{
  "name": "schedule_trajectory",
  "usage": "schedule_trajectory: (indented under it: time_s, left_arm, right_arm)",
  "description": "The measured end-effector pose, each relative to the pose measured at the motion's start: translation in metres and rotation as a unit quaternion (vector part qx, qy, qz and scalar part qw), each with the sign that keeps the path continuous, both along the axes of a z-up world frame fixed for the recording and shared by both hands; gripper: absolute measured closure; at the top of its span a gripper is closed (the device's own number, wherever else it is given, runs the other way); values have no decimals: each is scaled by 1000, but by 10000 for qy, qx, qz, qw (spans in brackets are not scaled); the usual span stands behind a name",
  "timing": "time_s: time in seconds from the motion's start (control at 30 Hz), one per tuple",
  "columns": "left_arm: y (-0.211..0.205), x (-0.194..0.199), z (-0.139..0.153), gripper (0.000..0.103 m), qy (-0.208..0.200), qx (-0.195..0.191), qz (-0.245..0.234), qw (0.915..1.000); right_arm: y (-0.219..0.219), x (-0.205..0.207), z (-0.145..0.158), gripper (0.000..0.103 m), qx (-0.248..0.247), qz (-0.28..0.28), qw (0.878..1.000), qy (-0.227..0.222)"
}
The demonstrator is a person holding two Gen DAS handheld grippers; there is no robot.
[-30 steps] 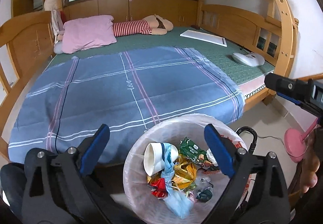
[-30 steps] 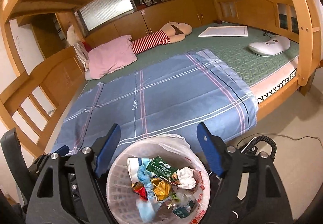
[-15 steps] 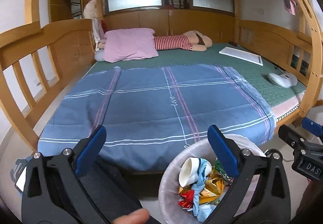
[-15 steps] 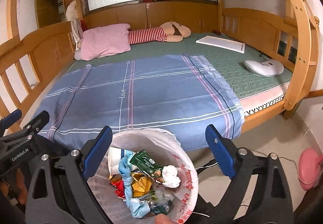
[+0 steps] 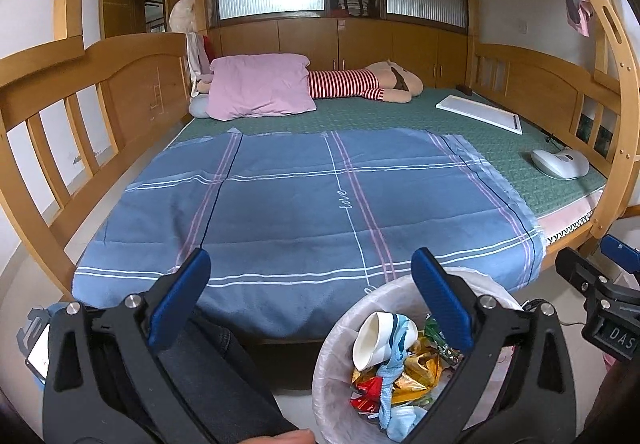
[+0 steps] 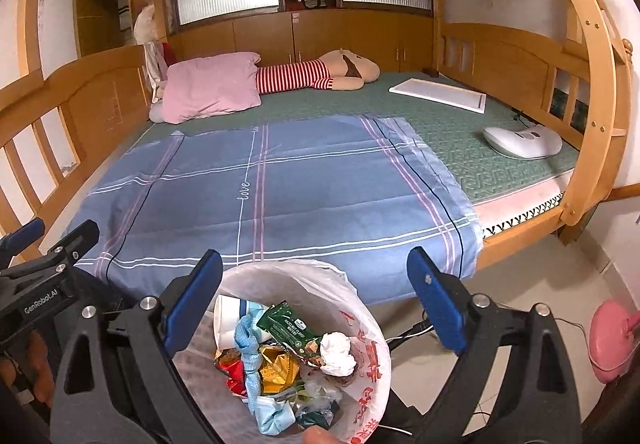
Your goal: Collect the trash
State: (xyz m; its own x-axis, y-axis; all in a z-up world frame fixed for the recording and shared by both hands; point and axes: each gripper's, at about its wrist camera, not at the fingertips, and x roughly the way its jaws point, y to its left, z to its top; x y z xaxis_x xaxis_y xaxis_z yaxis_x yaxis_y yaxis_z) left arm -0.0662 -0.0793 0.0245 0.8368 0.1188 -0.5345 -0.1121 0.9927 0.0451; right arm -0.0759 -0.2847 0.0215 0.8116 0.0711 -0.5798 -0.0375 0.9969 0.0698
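1. Trash (image 6: 288,360) fills the lined bin (image 6: 360,324) on the floor at the bed's near edge; paper cup (image 5: 370,340) on top.
2. Left claw (image 5: 312,304) released, empty, left of the bin, over the blue blanket (image 5: 300,204) edge.
3. Right claw (image 6: 316,304) released, just widened, empty above the bin; bare floor (image 6: 532,276) rightward.

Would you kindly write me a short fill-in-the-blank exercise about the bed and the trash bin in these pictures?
1. The pillow on the bed is ____.
2. The word stitched on the blue blanket reads ____.
3. The crumpled tissue lies inside the ____.
4. The left gripper and right gripper both hold ____.

Missing words: pink; love; bin; nothing
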Motion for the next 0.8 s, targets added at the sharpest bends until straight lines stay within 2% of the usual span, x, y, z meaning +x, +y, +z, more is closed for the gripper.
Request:
schedule_trajectory:
  time_s: [0.8]
  left_arm:
    - [-2, 0, -4, 3, 37, -27, -7, 10000]
  right_arm:
    - [2, 2, -2, 12, 36, 21, 10000, 50]
